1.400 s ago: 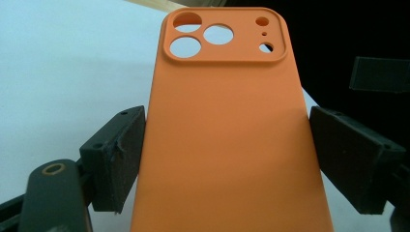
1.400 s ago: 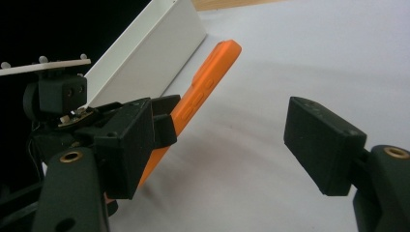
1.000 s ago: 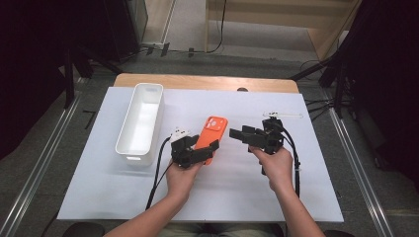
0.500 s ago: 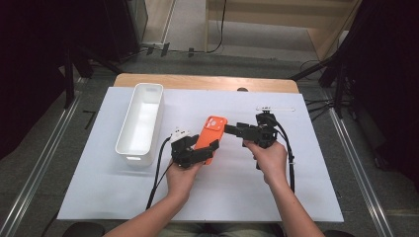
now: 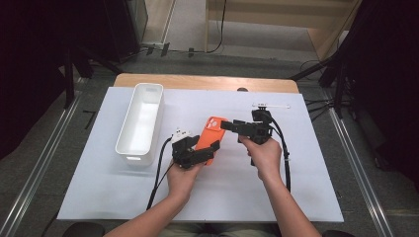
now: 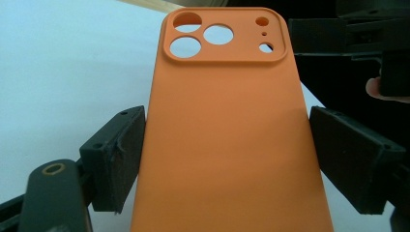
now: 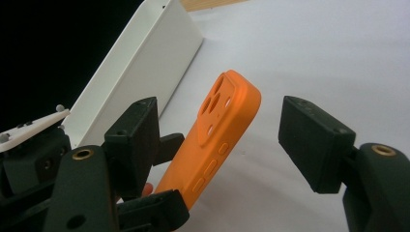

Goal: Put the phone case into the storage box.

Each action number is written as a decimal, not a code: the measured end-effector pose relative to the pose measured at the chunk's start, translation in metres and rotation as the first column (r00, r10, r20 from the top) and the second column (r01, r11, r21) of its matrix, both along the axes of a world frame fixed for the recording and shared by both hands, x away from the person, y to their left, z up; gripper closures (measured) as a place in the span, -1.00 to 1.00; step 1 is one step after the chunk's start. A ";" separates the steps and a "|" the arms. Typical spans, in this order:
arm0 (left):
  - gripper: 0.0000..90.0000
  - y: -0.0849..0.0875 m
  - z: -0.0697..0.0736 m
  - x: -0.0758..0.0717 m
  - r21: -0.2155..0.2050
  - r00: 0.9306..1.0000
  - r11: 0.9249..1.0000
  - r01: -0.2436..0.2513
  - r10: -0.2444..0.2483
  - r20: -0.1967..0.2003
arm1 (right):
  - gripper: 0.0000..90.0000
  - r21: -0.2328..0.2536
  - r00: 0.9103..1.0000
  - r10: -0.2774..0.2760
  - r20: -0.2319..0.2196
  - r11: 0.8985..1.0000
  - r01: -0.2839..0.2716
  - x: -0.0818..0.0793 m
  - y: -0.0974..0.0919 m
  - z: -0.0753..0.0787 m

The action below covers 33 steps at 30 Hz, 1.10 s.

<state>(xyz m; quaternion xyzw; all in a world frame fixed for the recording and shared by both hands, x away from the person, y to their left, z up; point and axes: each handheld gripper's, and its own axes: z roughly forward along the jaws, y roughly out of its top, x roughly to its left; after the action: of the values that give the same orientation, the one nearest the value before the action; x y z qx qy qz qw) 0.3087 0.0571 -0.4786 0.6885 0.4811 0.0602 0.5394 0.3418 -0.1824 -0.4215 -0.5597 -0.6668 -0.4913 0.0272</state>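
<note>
Overhead, in the high view, the left gripper [image 5: 210, 148] clamps the lower part of an orange phone case [image 5: 211, 137] near the middle of the white table [image 5: 296, 187]; the case rises from the jaws toward twelve o'clock, its camera cut-outs at the far end, and it seems lifted off the surface so that the free end is offered to the other hand; the right gripper [image 5: 227, 125] comes in from three o'clock, level, its jaws parted and their tips just beside the top of the case; a white bin [image 5: 141, 123] stands apart at about ten o'clock of the case, long side running away from the person.

Next, in the left gripper view, the phone case [image 6: 227, 135] runs straight up the middle; both pads press on its long edges, at nine and three o'clock, a grip across the width that leaves the whole upper half bare; the right gripper's black body sits at about two o'clock, near the case's top corner.

Lastly, in the right gripper view, the jaws stand wide, one at eight o'clock and one at three o'clock, with the case's camera end [image 7: 227, 108] between them and touching neither; the left gripper [image 7: 159, 179] holds it from below; the bin [image 7: 140, 67] lies beyond at eleven o'clock; the opening looks set to take the case's thickness, judging by how the edge faces the gap.
</note>
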 end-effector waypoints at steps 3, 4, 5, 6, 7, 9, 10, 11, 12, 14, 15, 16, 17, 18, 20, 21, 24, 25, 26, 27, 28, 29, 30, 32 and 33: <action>-0.65 0.000 0.000 0.000 -0.001 1.000 1.000 -0.001 0.001 0.000 | -0.33 0.005 1.000 -0.009 -0.009 1.000 0.009 0.002 0.001 -0.001; -0.65 0.000 0.000 0.000 0.000 1.000 1.000 0.000 0.000 0.001 | -0.32 0.004 1.000 -0.013 -0.009 1.000 0.013 0.003 0.002 -0.002; -0.65 0.000 0.001 0.000 -0.002 1.000 1.000 0.000 0.000 0.001 | -0.32 0.004 1.000 -0.013 -0.014 1.000 0.013 0.004 0.002 -0.002; -0.65 0.000 0.001 0.000 -0.006 1.000 1.000 -0.002 0.002 0.002 | -0.31 0.006 1.000 -0.019 -0.014 1.000 0.019 0.005 0.002 -0.003; -0.65 0.000 0.001 0.000 -0.006 1.000 1.000 -0.003 0.003 0.002 | -0.30 0.005 1.000 -0.018 -0.019 1.000 0.018 0.006 0.002 -0.004; -0.65 0.000 0.001 -0.001 -0.006 1.000 1.000 -0.002 0.002 0.004 | -0.29 0.009 0.999 -0.023 -0.022 1.000 0.023 0.008 0.002 -0.006; -0.65 0.000 0.001 -0.001 -0.005 1.000 1.000 -0.003 0.003 0.004 | -0.29 0.008 0.999 -0.026 -0.024 1.000 0.027 0.009 0.003 -0.006; -0.65 0.000 0.001 0.000 -0.005 1.000 1.000 -0.002 0.002 0.004 | -0.28 0.009 0.999 -0.027 -0.022 1.000 0.028 0.009 0.003 -0.007; -0.65 0.000 0.001 0.000 -0.004 1.000 1.000 -0.003 0.003 0.005 | -0.25 0.010 0.999 -0.030 -0.032 0.999 0.030 0.009 0.003 -0.007; -0.65 0.000 0.001 0.000 -0.005 1.000 1.000 -0.007 0.007 0.008 | -0.24 0.010 0.999 -0.037 -0.022 0.999 0.037 0.010 0.003 -0.008; -0.65 0.000 0.002 0.000 -0.006 1.000 1.000 -0.006 0.006 0.007 | -0.21 0.014 0.999 -0.038 -0.021 0.999 0.039 0.011 0.003 -0.009; -0.65 0.000 0.002 0.000 -0.005 1.000 1.000 -0.008 0.008 0.008 | -0.20 0.015 0.999 -0.038 -0.020 0.999 0.039 0.011 0.003 -0.009; -0.65 0.000 0.002 0.000 -0.005 1.000 1.000 -0.009 0.009 0.009 | -0.20 0.020 0.999 -0.038 -0.031 0.999 0.039 0.012 0.004 -0.009; -0.65 0.000 0.002 0.000 -0.005 1.000 1.000 -0.009 0.009 0.010 | -0.19 0.027 0.999 -0.040 -0.036 0.999 0.041 0.012 0.005 -0.009; -0.65 0.000 0.002 0.000 0.000 1.000 1.000 -0.008 0.008 0.012 | -0.17 0.027 0.999 -0.039 -0.038 0.999 0.040 0.013 0.006 -0.011; -0.65 0.000 0.002 0.000 0.000 1.000 1.000 -0.008 0.008 0.012 | -0.16 0.027 0.999 -0.039 -0.037 0.999 0.040 0.014 0.007 -0.011; -0.65 -0.001 0.002 -0.001 -0.003 1.000 1.000 -0.009 0.009 0.014 | -0.11 0.034 0.998 -0.046 -0.042 0.998 0.048 0.016 0.009 -0.013; -0.65 -0.001 0.002 -0.001 -0.004 1.000 1.000 -0.006 0.006 0.013 | -0.09 0.041 0.997 -0.047 -0.057 0.998 0.049 0.017 0.010 -0.013; -0.65 -0.001 0.002 -0.001 -0.003 1.000 1.000 -0.007 0.007 0.013 | -0.07 0.036 0.998 -0.048 -0.050 0.998 0.050 0.018 0.010 -0.014; -0.65 -0.001 0.002 -0.001 -0.003 1.000 1.000 -0.008 0.008 0.014 | -0.03 0.045 0.997 -0.049 -0.067 0.998 0.052 0.018 0.011 -0.014; -0.65 -0.001 0.002 -0.002 -0.003 1.000 1.000 -0.010 0.010 0.015 | -0.01 0.043 0.997 -0.049 -0.061 0.998 0.052 0.019 0.011 -0.015; -0.65 -0.001 0.002 -0.002 -0.004 1.000 1.000 -0.011 0.011 0.015 | 0.04 0.046 0.996 -0.054 -0.065 0.997 0.057 0.020 0.012 -0.015; -0.65 -0.001 0.002 -0.002 -0.002 1.000 1.000 -0.012 0.012 0.015 | 0.07 0.051 0.996 -0.052 -0.078 0.997 0.056 0.020 0.012 -0.015; -0.65 -0.001 0.002 -0.002 -0.001 1.000 1.000 -0.013 0.013 0.018 | 0.13 0.055 0.995 -0.047 -0.089 0.997 0.053 0.021 0.014 -0.016; -0.65 -0.001 0.002 -0.002 0.000 1.000 1.000 -0.014 0.014 0.020 | 0.16 0.055 0.995 -0.048 -0.090 0.997 0.053 0.022 0.014 -0.016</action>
<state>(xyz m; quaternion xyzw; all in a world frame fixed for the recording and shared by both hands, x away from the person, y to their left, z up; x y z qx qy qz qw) 0.3065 0.0564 -0.4765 0.6844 0.4804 0.0708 0.5439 0.3636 -0.1682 -0.4378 -0.5967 -0.6361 -0.4854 0.0605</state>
